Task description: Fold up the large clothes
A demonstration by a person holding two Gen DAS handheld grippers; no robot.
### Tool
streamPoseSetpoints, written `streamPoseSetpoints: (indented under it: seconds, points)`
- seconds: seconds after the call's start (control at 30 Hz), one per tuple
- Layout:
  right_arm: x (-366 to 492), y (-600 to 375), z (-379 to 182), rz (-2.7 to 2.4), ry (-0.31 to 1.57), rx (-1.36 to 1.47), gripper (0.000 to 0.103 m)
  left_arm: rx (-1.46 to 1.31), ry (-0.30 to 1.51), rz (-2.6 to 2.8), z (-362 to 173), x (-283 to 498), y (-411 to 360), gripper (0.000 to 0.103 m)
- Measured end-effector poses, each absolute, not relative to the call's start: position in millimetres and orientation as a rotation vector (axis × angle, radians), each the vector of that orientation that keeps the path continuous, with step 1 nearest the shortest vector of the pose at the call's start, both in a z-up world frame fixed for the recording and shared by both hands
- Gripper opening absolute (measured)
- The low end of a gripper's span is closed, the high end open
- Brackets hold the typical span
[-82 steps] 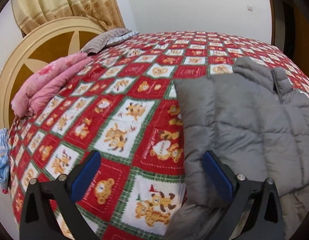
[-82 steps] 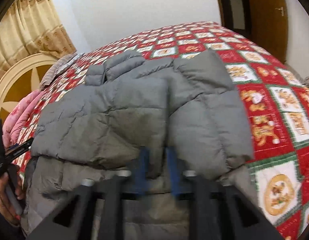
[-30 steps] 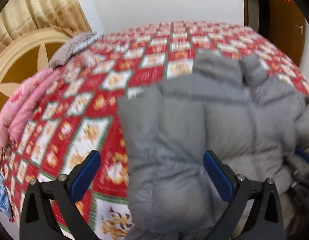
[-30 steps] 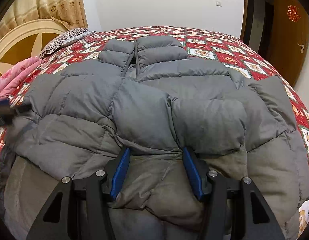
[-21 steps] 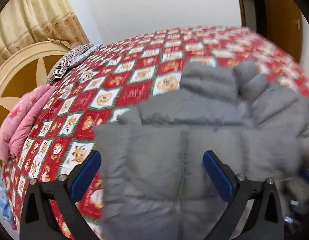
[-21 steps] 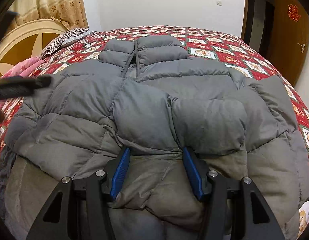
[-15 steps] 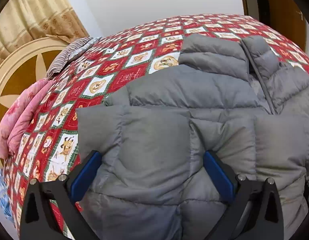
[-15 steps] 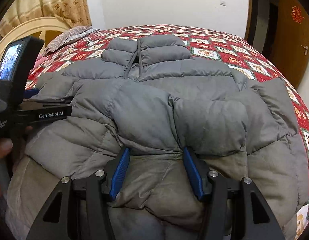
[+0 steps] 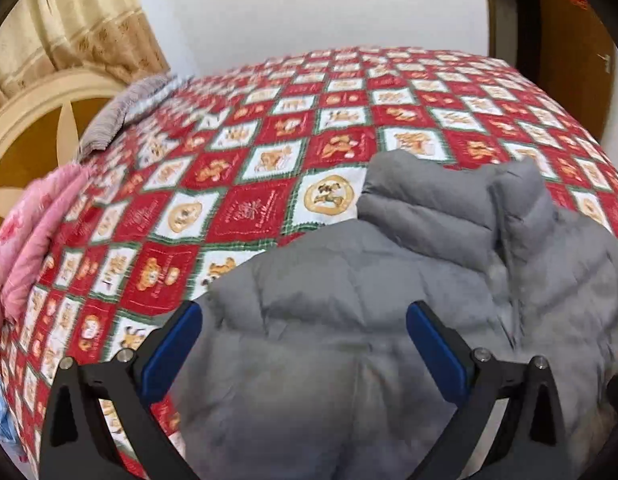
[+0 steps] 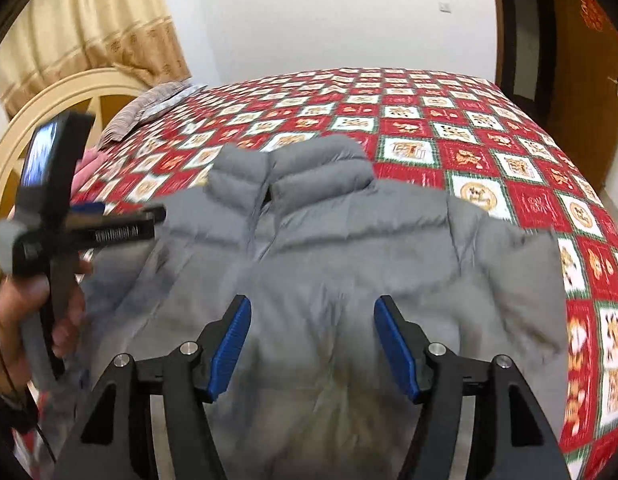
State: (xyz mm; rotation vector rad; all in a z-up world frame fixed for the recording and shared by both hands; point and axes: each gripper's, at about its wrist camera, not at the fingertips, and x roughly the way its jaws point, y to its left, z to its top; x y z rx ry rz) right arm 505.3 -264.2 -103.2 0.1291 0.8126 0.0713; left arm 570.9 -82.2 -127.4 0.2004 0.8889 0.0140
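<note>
Right wrist view looks down along the right claw [image 10: 312, 338], whose blue-padded jaws are opening at this moment over the grey puffer jacket [image 10: 349, 248]; the jacket's fabric lies beneath the gap between the pads [image 10: 231, 342], and neither pad presses on it. The jacket lies spread on the bed's red, white and green patchwork quilt [image 10: 489, 148], collar away from the camera with the zip running down from it, and one sleeve folded in across the front at the right. At the left edge of this view a hand [image 10: 17, 320] grips the handle of the left claw [image 10: 121, 224], seen side-on and blurred, poised above the jacket's left shoulder. Left wrist view shows that left claw [image 9: 303, 346] with its two blue pads [image 9: 171, 354] spread wide, nothing pinched between them; the jacket [image 9: 349, 280] fills the space below and beyond the gap, its collar [image 9: 449, 196] up and to the right. This picture is somewhat blurred. Beyond the jacket the quilt [image 9: 269, 152] stretches to a white wall. A pink folded blanket [image 9: 25, 232] rests at the quilt's left edge, near a cream and wood headboard [image 9: 37, 128], with a striped pillow [image 9: 121, 112] farther back and a beige curtain [image 9: 69, 20] above. A dark wooden door [image 10: 581, 60] stands at the far right.
</note>
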Motion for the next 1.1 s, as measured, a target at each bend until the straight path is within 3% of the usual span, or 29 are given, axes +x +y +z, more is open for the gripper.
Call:
streamPoseSetpoints:
  seconds: [0.5, 0.67, 0.97, 1.03, 1.1]
  points:
    - [685, -306, -98, -0.053, 0.833, 0.344, 0.065, 0.052, 0.863, -0.014, -98, 674, -109, 0.103]
    - [732, -302, -102, -0.055, 0.924, 0.317, 0.069, 0.132, 0.923, 0.007, -120, 699, -132, 0.103]
    - [706, -307, -117, -0.005, 1.059, 0.221, 0.069, 0.202, 0.945, -0.024, -139, 652, -111, 0.103]
    - [694, -312, -120, 0.01, 1.073, 0.227, 0.057, 0.192, 0.95, -0.034, -140, 645, -105, 0.103]
    - [685, -313, -123, 0.026, 1.09, 0.236, 0.035, 0.182, 0.962, -0.036, -141, 637, -98, 0.103]
